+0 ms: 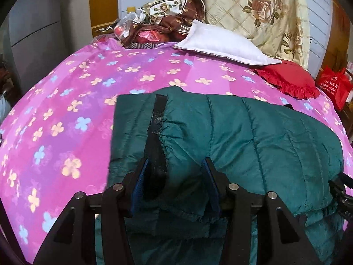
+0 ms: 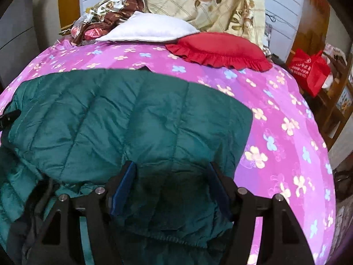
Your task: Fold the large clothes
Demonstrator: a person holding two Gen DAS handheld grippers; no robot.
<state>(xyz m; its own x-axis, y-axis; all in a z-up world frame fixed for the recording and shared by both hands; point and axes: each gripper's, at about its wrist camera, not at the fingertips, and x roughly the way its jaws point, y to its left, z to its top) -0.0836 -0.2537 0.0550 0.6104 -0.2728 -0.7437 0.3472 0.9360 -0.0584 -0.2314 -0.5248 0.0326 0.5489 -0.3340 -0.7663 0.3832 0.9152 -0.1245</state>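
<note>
Where the two grippers meet the cloth, a teal quilted jacket (image 1: 253,137) lies folded across the near part of the bed, its padded panels spread flat over the pink flowered bedsheet (image 1: 66,110). The left gripper (image 1: 175,183) has its blue-padded fingers (image 1: 139,185) standing apart, with a gathered cuff and a black strap (image 1: 155,145) of the jacket lying between them; whether the pads actually press the cloth I cannot tell. The right gripper (image 2: 172,185) is likewise spread, its fingers (image 2: 123,187) straddling a fold of the jacket's hem at the near edge. Bunched teal fabric hangs below both grippers and hides the bed edge there.

Beyond the jacket the sheet runs bare for a stretch. Farther back a red ruffled cushion (image 2: 218,48) lies on the sheet, well apart from the jacket, with a white pillow (image 2: 150,29) just beside it, the two overlapping in the right wrist view. Behind them a cream quilt with rose print (image 1: 260,15) is heaped against the headboard, and to its left sits a tangle of brown floral cloth (image 1: 174,19) and plastic bags. Off the bed's right side a red shopping bag (image 2: 308,70) stands on a wooden shelf.
</note>
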